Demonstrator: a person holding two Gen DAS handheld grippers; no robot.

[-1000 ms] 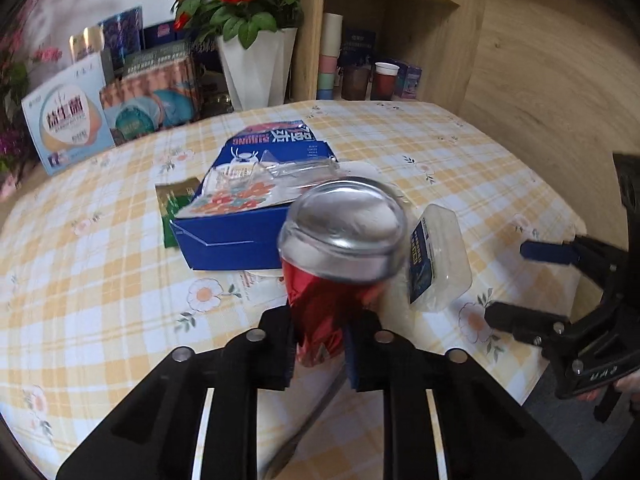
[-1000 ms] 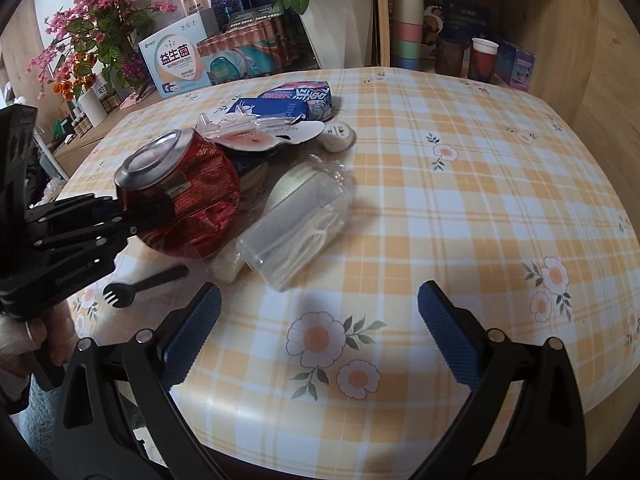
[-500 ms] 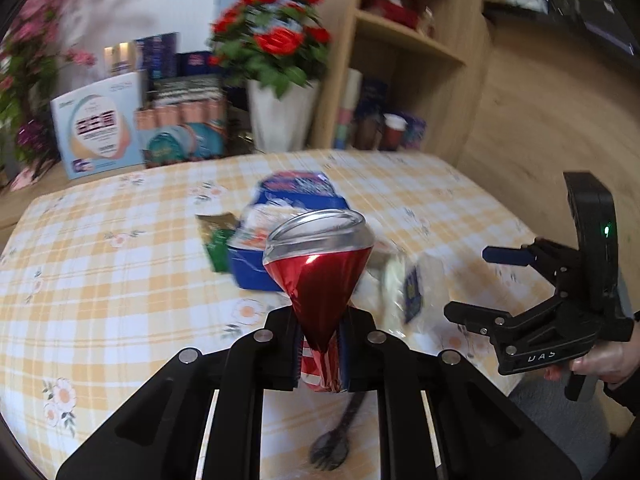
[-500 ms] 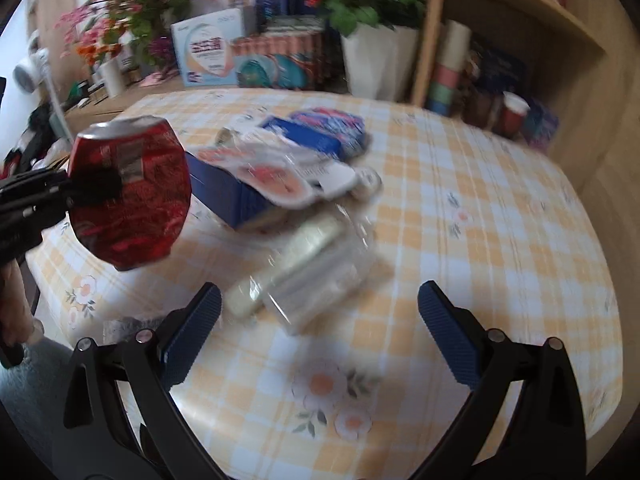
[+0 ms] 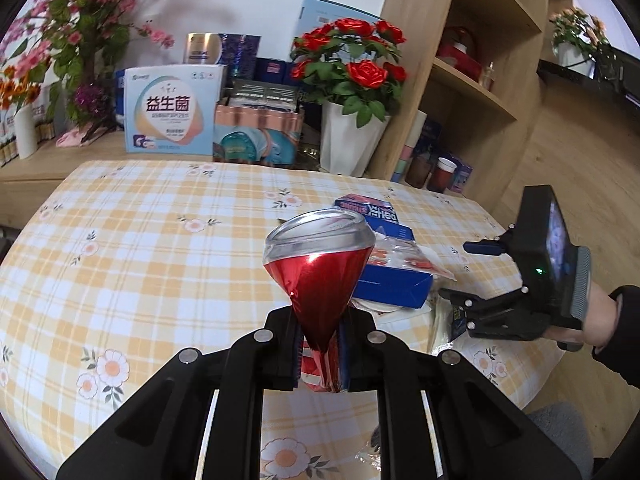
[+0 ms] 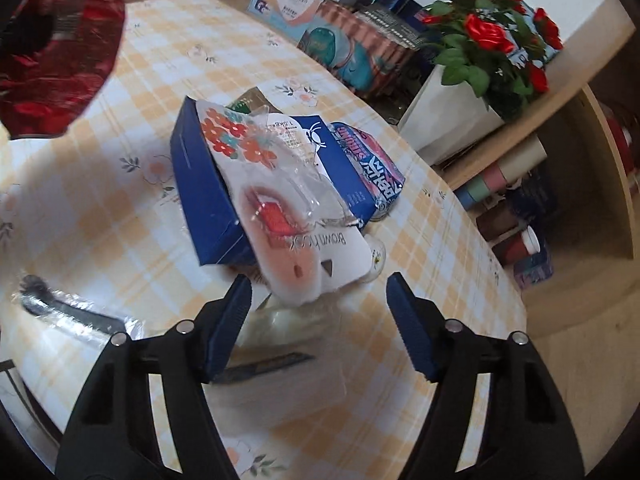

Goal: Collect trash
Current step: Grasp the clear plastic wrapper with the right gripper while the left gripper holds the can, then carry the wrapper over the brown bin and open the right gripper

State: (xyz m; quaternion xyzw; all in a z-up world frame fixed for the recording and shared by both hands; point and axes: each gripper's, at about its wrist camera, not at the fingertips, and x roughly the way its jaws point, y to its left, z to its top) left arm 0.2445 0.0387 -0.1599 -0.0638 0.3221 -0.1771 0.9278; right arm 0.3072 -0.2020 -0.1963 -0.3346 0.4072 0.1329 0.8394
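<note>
My left gripper [image 5: 320, 346] is shut on a crushed red can [image 5: 316, 276], pinching its flattened lower part and holding it above the checked tablecloth [image 5: 140, 240]. The same can [image 6: 60, 52] shows at the top left of the right wrist view. My right gripper [image 6: 320, 320], also seen in the left wrist view [image 5: 454, 270], has its jaws closing. It hovers over a blurred clear plastic container [image 6: 288, 376], and the pads touch nothing. Just past its tips lies a white blister card [image 6: 304, 272] on a blue box [image 6: 204, 188], with a blue snack bag [image 6: 372, 164] behind.
A wrapped black fork [image 6: 68, 312] lies near the table's front left edge. A white vase of red roses [image 5: 348, 140], boxes [image 5: 172, 112] and a wooden shelf with cups [image 6: 516, 184] stand behind the table. A sleeved hand [image 5: 600, 312] holds the right gripper.
The left gripper has lifted the can up and away from the pile. The right gripper has rolled and swung over the clear container and blue box, and its jaws have narrowed.
</note>
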